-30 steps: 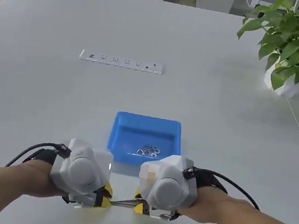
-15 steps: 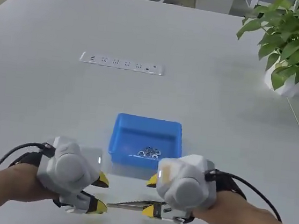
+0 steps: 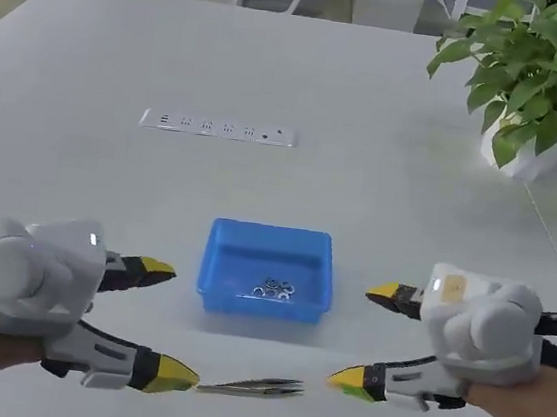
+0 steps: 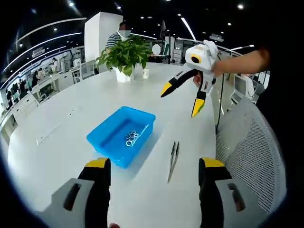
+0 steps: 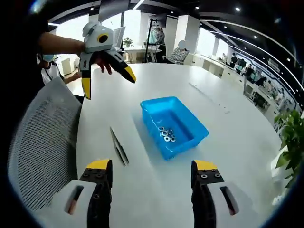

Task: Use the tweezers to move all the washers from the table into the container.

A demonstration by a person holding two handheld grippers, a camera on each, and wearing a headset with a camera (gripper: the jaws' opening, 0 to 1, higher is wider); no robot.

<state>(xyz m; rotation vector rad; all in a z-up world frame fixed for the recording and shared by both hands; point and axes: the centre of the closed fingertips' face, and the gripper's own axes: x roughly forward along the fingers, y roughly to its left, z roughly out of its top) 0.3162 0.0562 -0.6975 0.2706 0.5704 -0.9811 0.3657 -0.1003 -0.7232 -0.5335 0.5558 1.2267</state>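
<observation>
— Well, where are the washers?
— Inside the blue container. The tweezers lie on the table between the left gripper and right gripper, both spread wide, empty.

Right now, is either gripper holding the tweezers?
No, the tweezers lie flat on the table between the open left gripper and open right gripper.
</observation>
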